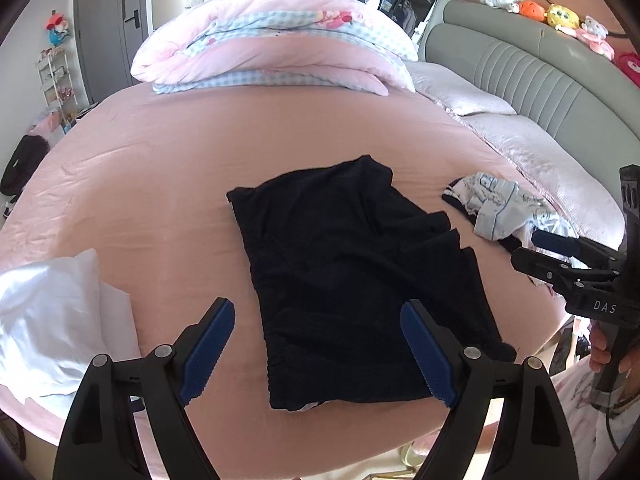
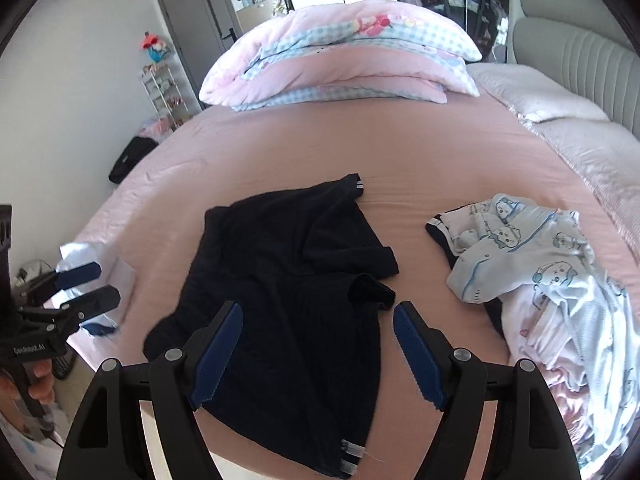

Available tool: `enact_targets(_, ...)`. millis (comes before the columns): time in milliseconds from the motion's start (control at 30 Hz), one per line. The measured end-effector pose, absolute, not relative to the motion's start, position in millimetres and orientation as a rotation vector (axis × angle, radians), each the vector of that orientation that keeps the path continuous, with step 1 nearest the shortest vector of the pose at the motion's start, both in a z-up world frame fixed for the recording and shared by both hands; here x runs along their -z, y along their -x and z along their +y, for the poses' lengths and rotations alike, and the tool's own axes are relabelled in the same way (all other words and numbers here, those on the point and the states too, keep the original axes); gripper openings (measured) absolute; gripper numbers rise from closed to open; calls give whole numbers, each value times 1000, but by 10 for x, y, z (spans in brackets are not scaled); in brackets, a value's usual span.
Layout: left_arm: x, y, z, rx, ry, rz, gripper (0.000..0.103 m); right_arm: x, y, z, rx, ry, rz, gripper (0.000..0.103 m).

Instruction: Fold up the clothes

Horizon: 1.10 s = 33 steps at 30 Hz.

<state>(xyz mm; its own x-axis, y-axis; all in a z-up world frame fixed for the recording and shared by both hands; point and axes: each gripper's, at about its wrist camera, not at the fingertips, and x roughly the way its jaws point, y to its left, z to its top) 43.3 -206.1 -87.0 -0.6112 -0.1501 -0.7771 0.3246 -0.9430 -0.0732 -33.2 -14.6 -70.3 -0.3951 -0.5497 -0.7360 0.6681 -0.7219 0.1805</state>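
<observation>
1. Bed w/ pink sheet (image 1: 160, 168) fills the view under both claws.
2. Folded pink/blue-check duvet (image 1: 272, 48) at the far end, well beyond both claws; grey headboard (image 1: 520, 64) far right.
3. Black garment (image 1: 352, 272) lies partly folded on the sheet, right ahead of & below the left gripper (image 1: 318, 354), its near edge between the blue pads. In the right wrist view it runs under the right gripper (image 2: 318, 354), white-striped hem nearest.
4. Pile of light-blue print clothes (image 2: 552, 280) to the right of the right gripper, apart from the black one.
5. White cloth (image 1: 52, 312) left of the left gripper, at the bed edge.
6. Left gripper: jaws spread wide, nothing pinched.
7. Right gripper: jaws spread too, empty; pads hang above the fabric.
</observation>
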Motion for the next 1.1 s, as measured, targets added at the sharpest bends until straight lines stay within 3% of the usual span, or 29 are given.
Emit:
enact_targets(167, 1083, -458, -2093, 2563, -1263, 326, 85, 883, 209, -142, 2136, -1037, 306, 78)
enact_targets(433, 1373, -557, -2022, 2504, -1319, 202, 85, 1169, 166, -138, 2044, -1151, 380, 78)
enact_targets(800, 1560, -717, -1903, 2454, -1390, 20, 85, 1302, -414, -356, 2061, -994, 860, 78)
enact_targets(1100, 1637, -780, -1713, 2336, -1456, -229, 85, 1414, -701, -284, 2005, -979, 917, 78)
